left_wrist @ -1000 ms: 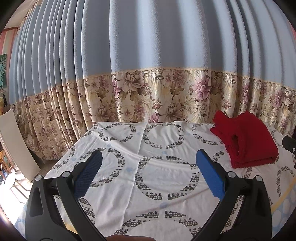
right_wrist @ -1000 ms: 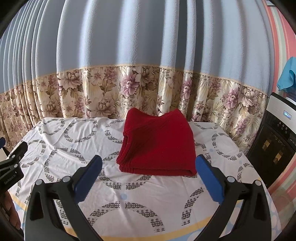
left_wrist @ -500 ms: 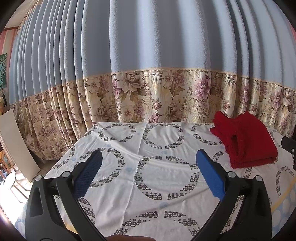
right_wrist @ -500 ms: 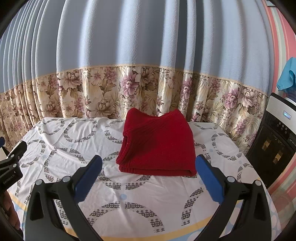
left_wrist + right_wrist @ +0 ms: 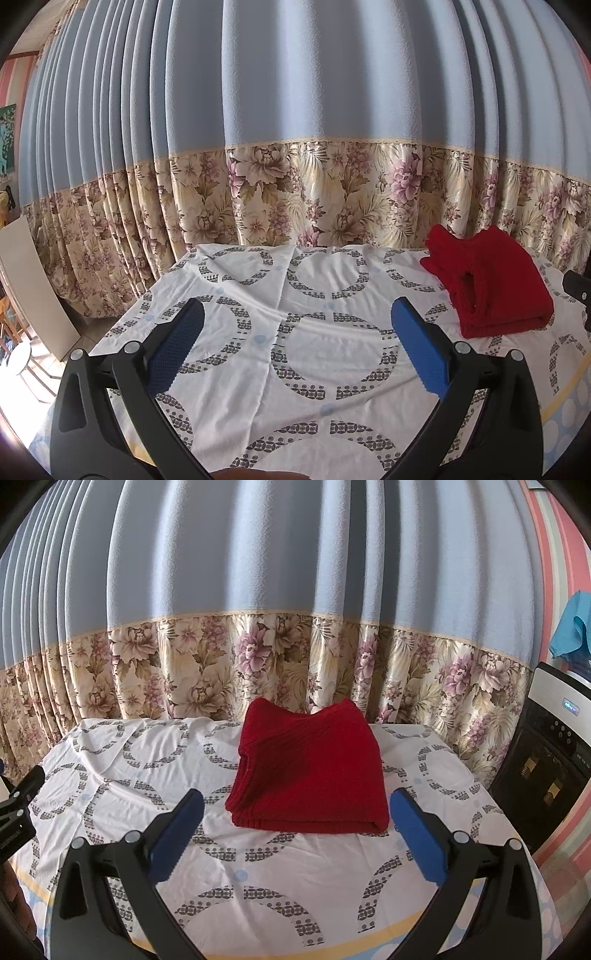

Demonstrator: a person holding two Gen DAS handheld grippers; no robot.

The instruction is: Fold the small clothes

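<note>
1. Both of my claws hang over the table with nothing between their blue pads: on the left gripper (image 5: 295, 343) the jaws stand wide apart, and on the right gripper (image 5: 295, 823) they stand just as wide.
2. From the right wrist view, I see the red garment (image 5: 310, 771) folded into a thick, roughly square stack, lying flat on the tablecloth (image 5: 122, 760) straight ahead of the right gripper.
3. Its near folded edge sits just beyond the blue fingertips (image 5: 400, 799), between the two fingers in line but not touching either.
4. From the left wrist view, the same red garment (image 5: 491, 284) lies well off to the right of the left gripper, beyond its right finger, near the table's far right side.
5. Ahead of my left gripper I have only bare tablecloth (image 5: 258, 295), white with grey ring patterns and a few creases.
6. A curtain (image 5: 295, 590), blue above and floral below, hangs right behind the table, and the garment's far edge lies close to it.
7. A dark water dispenser (image 5: 546, 771) stands beside the table on the right, with a blue cloth (image 5: 572, 627) on top.
</note>
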